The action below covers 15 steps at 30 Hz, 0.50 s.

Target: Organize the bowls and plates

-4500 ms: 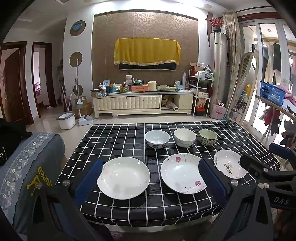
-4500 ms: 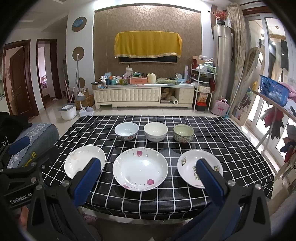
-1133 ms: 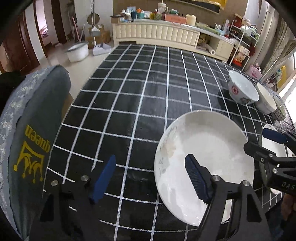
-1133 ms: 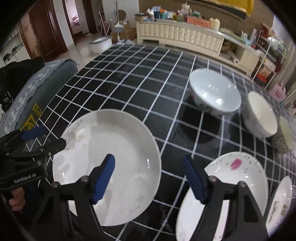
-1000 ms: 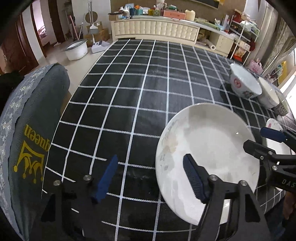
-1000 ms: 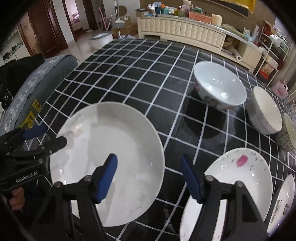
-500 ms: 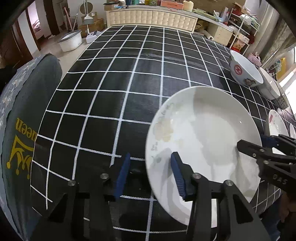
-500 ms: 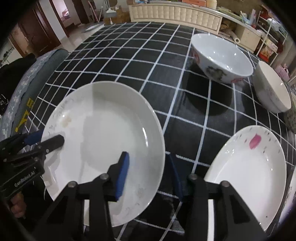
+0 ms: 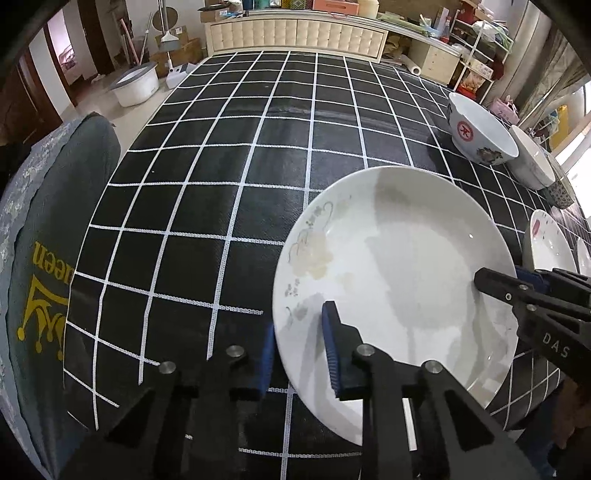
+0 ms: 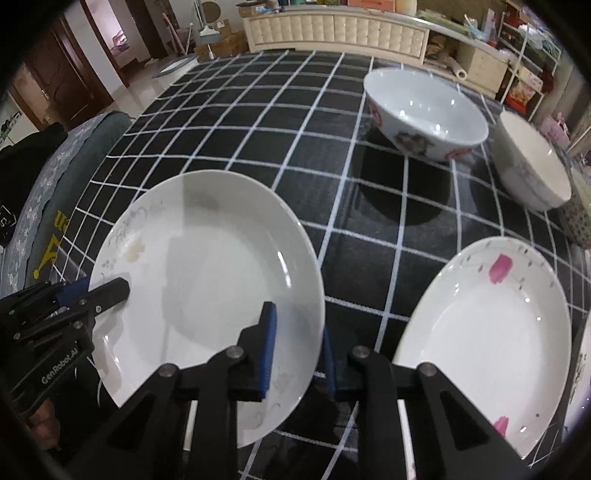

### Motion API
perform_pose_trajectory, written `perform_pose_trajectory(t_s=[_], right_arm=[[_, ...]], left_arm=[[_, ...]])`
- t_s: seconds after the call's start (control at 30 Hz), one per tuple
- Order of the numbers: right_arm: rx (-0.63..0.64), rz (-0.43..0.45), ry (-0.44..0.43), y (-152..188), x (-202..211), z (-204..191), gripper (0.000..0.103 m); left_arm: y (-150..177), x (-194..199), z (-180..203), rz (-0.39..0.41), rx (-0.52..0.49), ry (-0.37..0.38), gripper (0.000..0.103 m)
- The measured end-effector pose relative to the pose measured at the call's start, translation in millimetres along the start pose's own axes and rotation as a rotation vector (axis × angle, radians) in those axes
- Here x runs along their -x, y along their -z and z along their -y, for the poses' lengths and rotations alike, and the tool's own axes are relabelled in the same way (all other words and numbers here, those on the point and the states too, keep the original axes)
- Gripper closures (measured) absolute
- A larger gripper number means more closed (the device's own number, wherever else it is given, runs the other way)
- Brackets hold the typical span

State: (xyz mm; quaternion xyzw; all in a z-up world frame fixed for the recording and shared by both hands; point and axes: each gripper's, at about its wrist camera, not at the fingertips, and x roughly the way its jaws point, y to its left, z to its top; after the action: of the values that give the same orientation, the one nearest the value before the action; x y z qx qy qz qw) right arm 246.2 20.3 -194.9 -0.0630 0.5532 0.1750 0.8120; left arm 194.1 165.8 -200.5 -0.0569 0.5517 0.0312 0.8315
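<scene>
A large white plate (image 9: 399,273) with a faint grey floral rim lies on the black checked tablecloth (image 9: 229,147); it also shows in the right wrist view (image 10: 207,280). My left gripper (image 9: 299,347) is shut on its left rim, one finger above and one below. My right gripper (image 10: 299,347) is shut on its right rim the same way. A second white plate with pink marks (image 10: 484,332) lies to the right. Behind stand a white bowl with red print (image 10: 424,110), a plain white bowl (image 10: 528,166) and a patterned bowl (image 10: 580,218).
A grey cushioned chair with yellow lettering (image 9: 40,251) stands at the table's left edge. A third plate (image 9: 583,254) shows at the far right. A cream cabinet (image 9: 295,33) and a white tub (image 9: 133,85) stand on the floor beyond the table.
Both grippers moved in from a wide view of the table to the left plate and closed on its opposite rims; half a second ago the jaws still stood apart.
</scene>
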Motion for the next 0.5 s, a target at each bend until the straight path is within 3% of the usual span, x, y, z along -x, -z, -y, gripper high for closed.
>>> perform_pose_trajectory(t_s=[0.5], right_arm=[[-0.003,-0.048,-0.036,-10.5,-14.9,-10.8,0.076]], left_arm=[[-1.4,0.6,-15.8,-0.006,0.025,-0.042,0.084]])
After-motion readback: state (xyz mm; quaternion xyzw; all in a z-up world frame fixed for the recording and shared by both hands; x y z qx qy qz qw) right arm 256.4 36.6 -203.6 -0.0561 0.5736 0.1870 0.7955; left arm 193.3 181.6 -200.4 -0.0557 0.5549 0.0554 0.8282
